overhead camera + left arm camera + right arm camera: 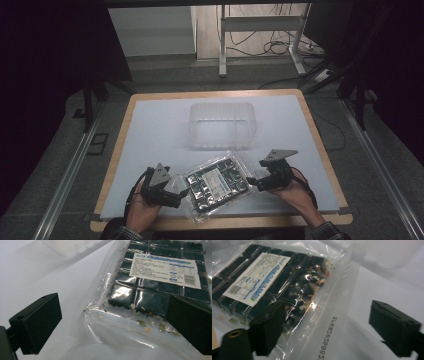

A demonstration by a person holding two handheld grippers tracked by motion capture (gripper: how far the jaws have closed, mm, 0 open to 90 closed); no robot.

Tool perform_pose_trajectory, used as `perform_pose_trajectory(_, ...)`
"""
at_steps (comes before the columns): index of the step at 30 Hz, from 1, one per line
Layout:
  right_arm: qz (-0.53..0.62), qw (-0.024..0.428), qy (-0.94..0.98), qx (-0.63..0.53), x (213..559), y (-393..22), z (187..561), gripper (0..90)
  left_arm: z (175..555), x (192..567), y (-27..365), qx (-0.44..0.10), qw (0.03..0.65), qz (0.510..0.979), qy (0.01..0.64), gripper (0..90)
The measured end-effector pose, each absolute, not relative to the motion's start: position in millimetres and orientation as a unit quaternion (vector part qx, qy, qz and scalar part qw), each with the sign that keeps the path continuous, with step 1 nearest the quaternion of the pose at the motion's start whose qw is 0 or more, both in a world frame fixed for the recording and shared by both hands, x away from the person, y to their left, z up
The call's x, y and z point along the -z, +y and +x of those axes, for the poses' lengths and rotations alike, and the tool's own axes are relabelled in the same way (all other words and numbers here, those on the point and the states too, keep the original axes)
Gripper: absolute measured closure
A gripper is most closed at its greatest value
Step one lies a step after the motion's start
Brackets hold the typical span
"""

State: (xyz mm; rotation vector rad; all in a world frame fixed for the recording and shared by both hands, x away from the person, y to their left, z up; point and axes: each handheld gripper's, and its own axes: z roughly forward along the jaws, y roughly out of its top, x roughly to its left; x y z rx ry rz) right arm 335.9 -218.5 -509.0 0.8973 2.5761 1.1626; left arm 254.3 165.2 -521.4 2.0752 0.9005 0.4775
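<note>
A dark room was seen in the high view, with cables on the floor at the top of the frame and a wood-edged table (127,120) covered by a white sheet in the middle. A clear tub (222,126) was set on the sheet just above the centre, apart from the rest.

A clear bag (216,184) of dark squares with a white label (218,182) was laid flat at the lower centre, tilted so that its right end sat higher in the frame. The left gripper (176,196) was held at the bag's lower left end, the right gripper (252,183) at its right end, each in a hand that entered from the bottom edge.

In the left gripper view the jaws were seen wide apart, one at the lower left over the white sheet, the other at the lower right over the bag (140,302); the clear edge with loose crumbs was spread between them, and nothing was pinched.

In the right gripper view the jaws were also seen apart. The left one was placed over the dark contents, the right one over the sheet, and the bag's (294,287) printed clear strip ran between them without being pressed.
</note>
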Motion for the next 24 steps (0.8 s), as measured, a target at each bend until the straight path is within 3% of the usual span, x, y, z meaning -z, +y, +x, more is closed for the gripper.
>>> perform_pose_trajectory(10, 0.303, 0.069, 0.876, -0.368, 520, -206, 344, 41.8, 255, 523, 162, -0.192, 0.388, 0.833, 0.345, 0.1)
perform_pose_trajectory(13, 0.288, 0.078, 0.88, -0.371, 517, -202, 340, 54.0, 255, 524, 161, -0.193, 0.384, 0.836, 0.341, 0.2)
perform_pose_trajectory(21, 0.29, 0.061, 0.885, -0.36, 520, -200, 339, 67.5, 254, 524, 159, -0.195, 0.379, 0.839, 0.338, 0.2)
perform_pose_trajectory(24, 0.306, 0.057, 0.88, -0.359, 520, -201, 340, 82.2, 254, 524, 158, -0.197, 0.377, 0.841, 0.336, 0.2)
